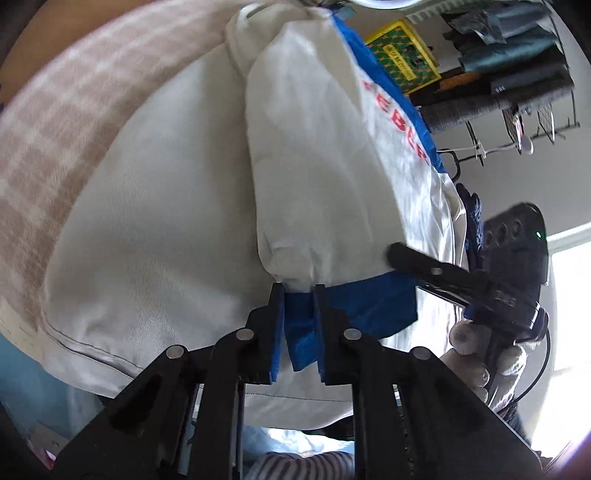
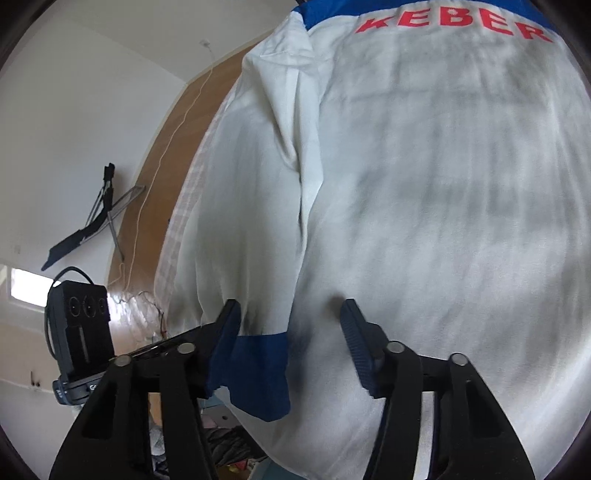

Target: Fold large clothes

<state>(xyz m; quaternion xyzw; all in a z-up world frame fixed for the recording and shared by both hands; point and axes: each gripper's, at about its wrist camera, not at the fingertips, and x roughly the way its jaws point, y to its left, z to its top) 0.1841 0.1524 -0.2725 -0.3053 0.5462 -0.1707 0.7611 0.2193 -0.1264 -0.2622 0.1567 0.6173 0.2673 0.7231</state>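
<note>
A large white garment [image 1: 177,206] with blue trim and red lettering [image 2: 454,22] lies spread over a beige checked blanket [image 1: 55,129]. One sleeve [image 1: 314,155] is folded across its body. My left gripper [image 1: 299,317] is shut on the sleeve's blue cuff [image 1: 354,302], which bunches between its pads. My right gripper [image 2: 290,321] stands open over the white cloth, with a blue cuff [image 2: 258,373] hanging by its left finger and the right finger clear of the cloth. In the left wrist view, one right-gripper finger [image 1: 424,264] rests on the garment's edge, held by a gloved hand [image 1: 476,354].
A rack of dark folded clothes [image 1: 517,74] and a yellow-green box [image 1: 402,55] stand beyond the garment. A bright window [image 1: 569,314] is at the right. In the right wrist view a wooden panel [image 2: 159,177] with a white cord runs along the wall.
</note>
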